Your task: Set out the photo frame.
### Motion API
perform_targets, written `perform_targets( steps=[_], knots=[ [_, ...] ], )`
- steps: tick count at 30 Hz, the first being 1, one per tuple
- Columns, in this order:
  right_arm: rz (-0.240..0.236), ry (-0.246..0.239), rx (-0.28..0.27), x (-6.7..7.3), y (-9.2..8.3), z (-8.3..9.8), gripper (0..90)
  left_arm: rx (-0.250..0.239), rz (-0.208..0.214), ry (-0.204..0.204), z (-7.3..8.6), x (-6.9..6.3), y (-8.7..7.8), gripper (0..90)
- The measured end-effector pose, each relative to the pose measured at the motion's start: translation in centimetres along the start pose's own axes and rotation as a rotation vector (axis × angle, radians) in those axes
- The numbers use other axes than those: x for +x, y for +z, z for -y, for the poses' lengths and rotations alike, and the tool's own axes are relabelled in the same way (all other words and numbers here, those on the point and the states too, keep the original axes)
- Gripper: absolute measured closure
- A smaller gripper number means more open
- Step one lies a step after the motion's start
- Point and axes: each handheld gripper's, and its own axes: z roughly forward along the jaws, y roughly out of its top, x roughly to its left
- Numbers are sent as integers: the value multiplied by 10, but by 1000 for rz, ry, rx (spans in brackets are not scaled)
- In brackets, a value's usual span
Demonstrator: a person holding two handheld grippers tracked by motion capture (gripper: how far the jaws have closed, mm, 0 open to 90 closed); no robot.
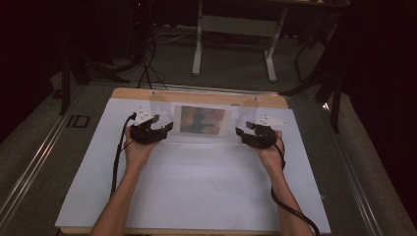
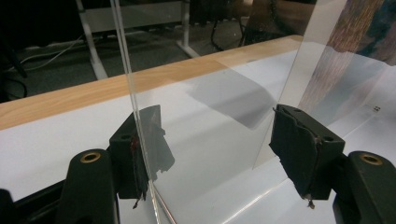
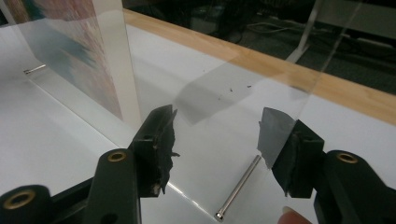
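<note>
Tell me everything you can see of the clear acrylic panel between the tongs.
The clear acrylic panel looks like a transparent picture frame standing upright on the white table, near its wooden far edge. A colourful print with a white border sits in its middle. The left tongs and right tongs each straddle one of its side edges with jaws spread; one left jaw touches its edge. A small metal pin lies at its foot. Its surface reflects the jaws.
</note>
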Motion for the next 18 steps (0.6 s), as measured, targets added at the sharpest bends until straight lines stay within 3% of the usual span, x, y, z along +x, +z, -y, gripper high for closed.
perform_targets(
  steps=[18],
  knots=[
    [-28, 24, 48, 19, -21, 0, 444, 51, -3, -52, 5, -16, -30, 338]
  ],
)
